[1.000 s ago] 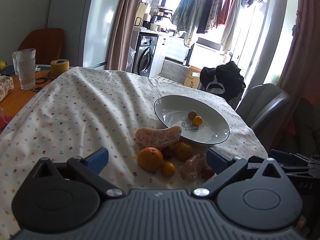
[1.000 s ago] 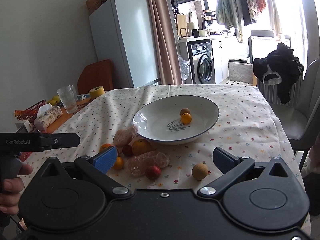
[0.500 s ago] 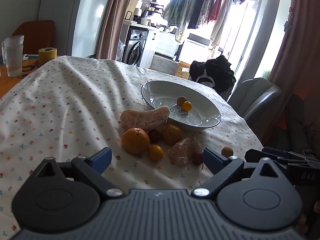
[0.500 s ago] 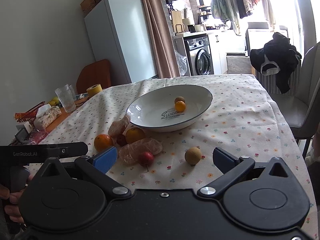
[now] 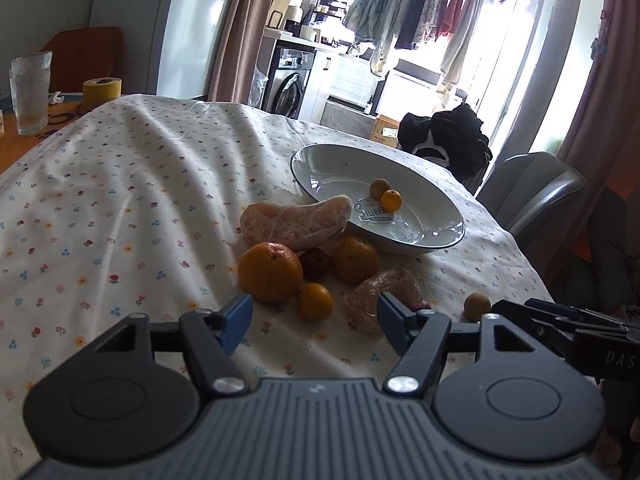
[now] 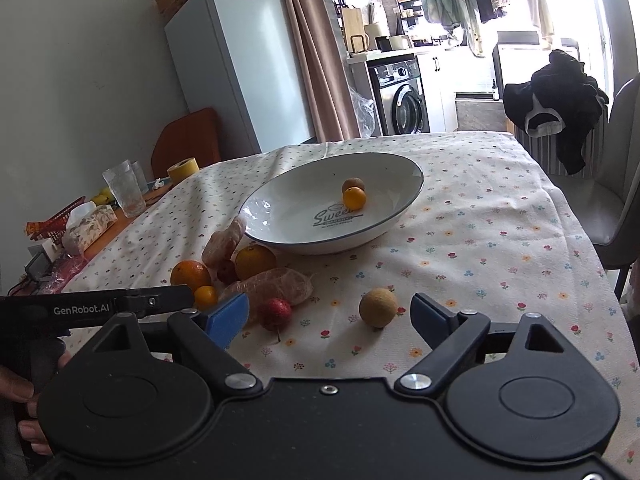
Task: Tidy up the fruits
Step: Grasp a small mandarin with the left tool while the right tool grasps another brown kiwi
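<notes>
While hovering at the table's [image 6: 500, 208] near edge, both grippers spread wide, empty.
Right gripper [image 6: 330, 318] facing tan fruit [image 6: 377, 307]; left gripper [image 5: 314, 320] facing small orange [image 5: 315, 300]; bare cloth rightward.

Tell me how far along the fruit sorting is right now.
Early stage. Done: two small fruits, one tan and one orange, sit in the white bowl. In hand: nothing; the left gripper and right gripper are both open, the right one facing the tan round fruit. Left: that fruit, the red one, the oranges, and the peeled segments on the tablecloth.
</notes>
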`<act>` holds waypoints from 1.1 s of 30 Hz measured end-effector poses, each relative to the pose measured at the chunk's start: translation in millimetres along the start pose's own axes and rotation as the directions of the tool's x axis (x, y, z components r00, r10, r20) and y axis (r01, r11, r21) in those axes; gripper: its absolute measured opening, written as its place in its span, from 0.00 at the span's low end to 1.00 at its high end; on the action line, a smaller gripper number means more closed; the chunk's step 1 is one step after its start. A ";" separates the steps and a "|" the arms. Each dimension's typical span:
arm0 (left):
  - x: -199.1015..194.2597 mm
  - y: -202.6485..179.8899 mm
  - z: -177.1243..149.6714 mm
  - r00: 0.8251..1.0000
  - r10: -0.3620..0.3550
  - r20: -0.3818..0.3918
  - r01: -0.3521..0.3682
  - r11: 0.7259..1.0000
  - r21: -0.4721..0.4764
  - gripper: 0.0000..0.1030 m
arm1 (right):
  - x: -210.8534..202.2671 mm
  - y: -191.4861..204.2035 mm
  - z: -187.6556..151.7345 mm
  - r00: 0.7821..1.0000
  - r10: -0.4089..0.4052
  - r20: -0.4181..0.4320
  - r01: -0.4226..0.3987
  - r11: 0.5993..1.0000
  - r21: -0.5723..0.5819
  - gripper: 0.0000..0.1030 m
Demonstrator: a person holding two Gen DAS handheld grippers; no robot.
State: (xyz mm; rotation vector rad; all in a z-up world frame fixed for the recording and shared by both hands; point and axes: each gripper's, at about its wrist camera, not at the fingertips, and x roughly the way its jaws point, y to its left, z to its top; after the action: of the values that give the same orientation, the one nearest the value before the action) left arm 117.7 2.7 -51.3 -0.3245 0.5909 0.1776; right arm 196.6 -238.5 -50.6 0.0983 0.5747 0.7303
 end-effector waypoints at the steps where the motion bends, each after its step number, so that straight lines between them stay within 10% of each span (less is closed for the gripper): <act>1: 2.3 -0.9 0.8 1.000 0.004 -0.004 -0.004 1.000 0.001 0.65 | 1.3 -0.6 0.3 1.000 0.003 0.000 -0.003 1.000 0.002 0.85; 20: 29.0 0.2 1.8 0.999 0.041 -0.035 -0.043 0.998 -0.050 0.54 | 33.2 -1.2 5.3 0.999 -0.020 -0.046 0.019 1.000 -0.015 0.71; 27: 27.8 11.6 2.0 0.998 0.053 -0.027 -0.055 0.995 -0.087 0.27 | 37.5 -4.0 8.4 0.997 -0.067 -0.048 0.066 0.998 -0.021 0.61; 33: 28.1 11.5 2.1 0.999 0.044 -0.029 -0.046 0.996 -0.073 0.26 | 46.7 -8.1 6.0 0.993 -0.090 -0.073 0.089 0.996 -0.020 0.61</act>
State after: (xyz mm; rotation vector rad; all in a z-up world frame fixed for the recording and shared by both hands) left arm 138.9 16.2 -68.6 -0.3860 0.6196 0.2395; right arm 232.6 -213.2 -69.3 0.0298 0.6400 0.6534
